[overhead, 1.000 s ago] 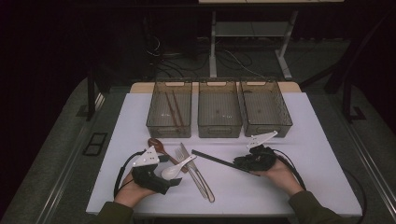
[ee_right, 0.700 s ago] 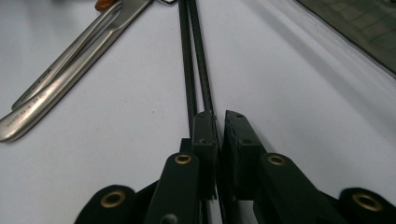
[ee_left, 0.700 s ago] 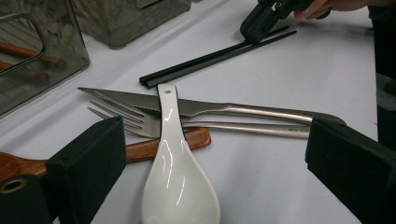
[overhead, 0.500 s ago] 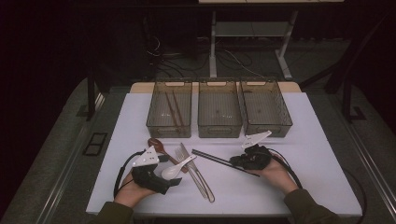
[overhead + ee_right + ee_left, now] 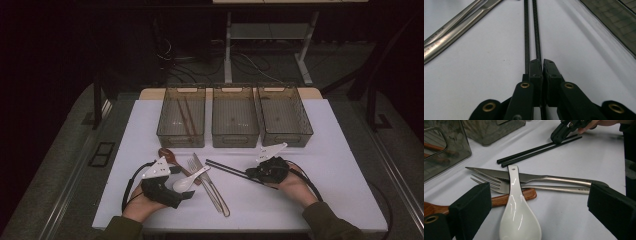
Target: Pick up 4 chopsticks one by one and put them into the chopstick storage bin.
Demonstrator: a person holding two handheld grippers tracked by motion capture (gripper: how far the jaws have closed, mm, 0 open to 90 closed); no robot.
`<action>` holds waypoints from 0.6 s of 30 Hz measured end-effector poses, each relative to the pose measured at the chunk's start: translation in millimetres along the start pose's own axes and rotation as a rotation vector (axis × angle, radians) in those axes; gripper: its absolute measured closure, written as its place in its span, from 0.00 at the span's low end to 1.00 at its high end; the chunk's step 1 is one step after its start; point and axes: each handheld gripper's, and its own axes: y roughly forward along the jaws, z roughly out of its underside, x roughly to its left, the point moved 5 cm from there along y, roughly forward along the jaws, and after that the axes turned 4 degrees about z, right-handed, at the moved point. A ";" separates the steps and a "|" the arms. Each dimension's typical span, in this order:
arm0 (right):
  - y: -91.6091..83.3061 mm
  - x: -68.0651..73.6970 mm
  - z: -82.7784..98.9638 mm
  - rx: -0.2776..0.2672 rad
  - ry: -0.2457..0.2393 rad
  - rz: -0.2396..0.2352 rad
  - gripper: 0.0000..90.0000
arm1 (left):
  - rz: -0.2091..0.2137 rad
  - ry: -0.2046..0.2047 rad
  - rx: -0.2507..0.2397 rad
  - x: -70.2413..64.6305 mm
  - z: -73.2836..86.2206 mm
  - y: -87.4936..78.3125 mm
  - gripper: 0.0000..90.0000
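2 black chopsticks (image 5: pixel 227 168): thin, straight, matte sticks lying flat and side by side on the white worktop (image 5: pixel 345 200), nearly parallel with a narrow gap between them. They run diagonally, far ends pointing toward the worktop's left rear, near ends toward its front edge right of centre. In the right gripper view 1 stick (image 5: pixel 537 42) passes between the closed pads of the right claw (image 5: pixel 542 65); the other stick (image 5: pixel 526 37) lies just beside the pads, outside them.

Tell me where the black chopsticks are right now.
In the high view, the chopsticks lie on the table right of the knife, in front of the middle bin, with the right gripper shut on one.
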 end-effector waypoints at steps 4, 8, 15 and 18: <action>-0.6 0.0 -0.5 0.004 0.004 0.005 0.96 | 0.001 -0.001 -0.003 0.2 0.0 0.1 0.06; -4.0 -2.8 -0.2 -0.001 0.020 -0.001 0.96 | 0.002 -0.001 -0.004 0.2 0.1 -0.1 0.06; -12.3 -3.9 -3.3 -0.037 0.032 -0.009 0.96 | 0.002 -0.001 -0.002 0.2 0.3 0.0 0.06; -18.4 -4.6 -5.9 -0.060 0.038 -0.010 0.96 | 0.002 -0.003 -0.004 0.1 0.3 0.3 0.06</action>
